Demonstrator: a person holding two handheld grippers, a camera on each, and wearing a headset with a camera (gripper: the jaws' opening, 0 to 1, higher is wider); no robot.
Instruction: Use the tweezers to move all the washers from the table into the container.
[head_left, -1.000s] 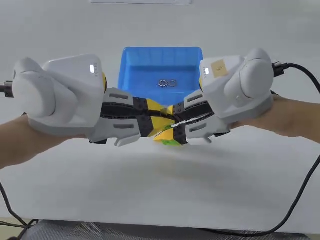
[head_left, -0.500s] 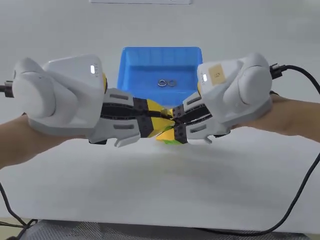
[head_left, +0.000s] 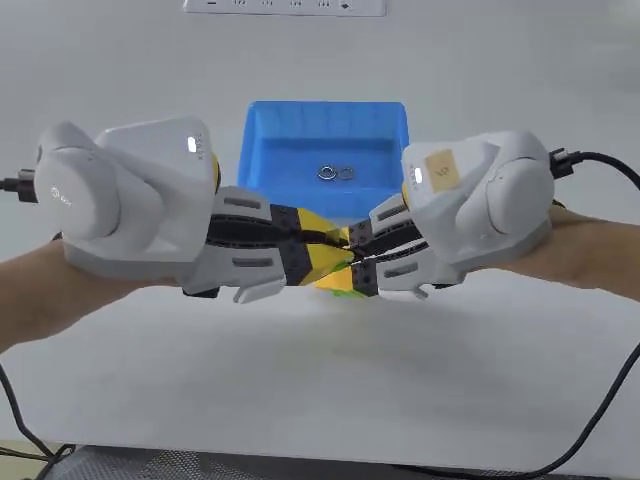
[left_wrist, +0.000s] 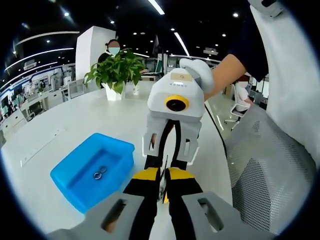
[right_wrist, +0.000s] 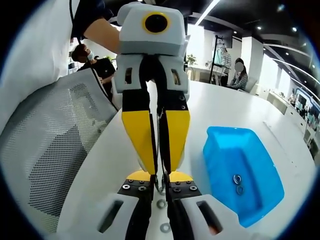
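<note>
Tweezers (right_wrist: 159, 188) clamped by left hand-held gripper (left_wrist: 163, 174) and right hand-held gripper (right_wrist: 159, 177), both nearly closed; 2 washers (head_left: 336, 173) in container (head_left: 268, 160), 2 loose washers (right_wrist: 161, 203) on tabletop (head_left: 320, 390).

**Tools meet tip to tip before the container**

On the white tabletop (head_left: 320, 380), the blue plastic container (head_left: 262, 150) sits at the far side, with a pair of metal washers (head_left: 327, 173) side by side in it. In front of it, the left tool (head_left: 325, 255) reaches in from the left and the right tool (head_left: 360, 258) from the right, tip to tip. The thin metal tweezers (left_wrist: 162, 182) lie between the left tool's jaws. Two loose metal washers (right_wrist: 161, 203) lie on the tabletop below the right tool's jaws.
</note>
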